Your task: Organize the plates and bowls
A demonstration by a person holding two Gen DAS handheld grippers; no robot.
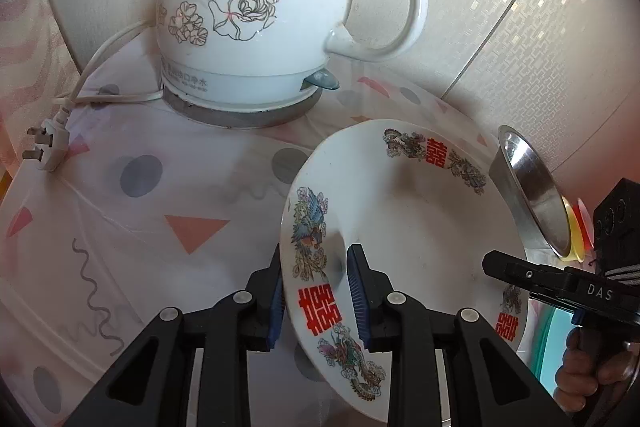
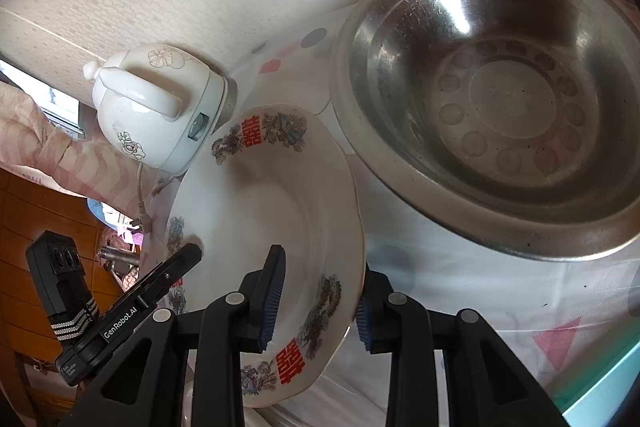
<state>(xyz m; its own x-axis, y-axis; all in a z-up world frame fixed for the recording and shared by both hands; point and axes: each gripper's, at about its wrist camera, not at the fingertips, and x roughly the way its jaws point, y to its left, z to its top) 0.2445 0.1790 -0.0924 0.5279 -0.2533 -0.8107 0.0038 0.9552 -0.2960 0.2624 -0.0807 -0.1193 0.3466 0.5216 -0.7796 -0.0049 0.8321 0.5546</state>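
Observation:
A white plate (image 1: 400,211) with red characters and dragon and phoenix prints hangs tilted over the patterned tablecloth, held at two opposite sides. My left gripper (image 1: 316,291) is shut on its near rim, one blue pad under the rim and one on the inner face. In the right wrist view my right gripper (image 2: 318,303) is shut on the other side of the plate (image 2: 272,203), and the left gripper's finger (image 2: 188,255) reaches in from the lower left. A steel bowl (image 2: 500,115) stands empty on the cloth just right of the plate.
A white ceramic electric kettle (image 1: 248,19) stands on its base behind the plate, its cord and plug (image 1: 44,147) lying to the left. The steel bowl (image 1: 532,187) is close to the plate's far rim. A papered wall lies behind. The tablecloth (image 1: 160,227) is bare on the left.

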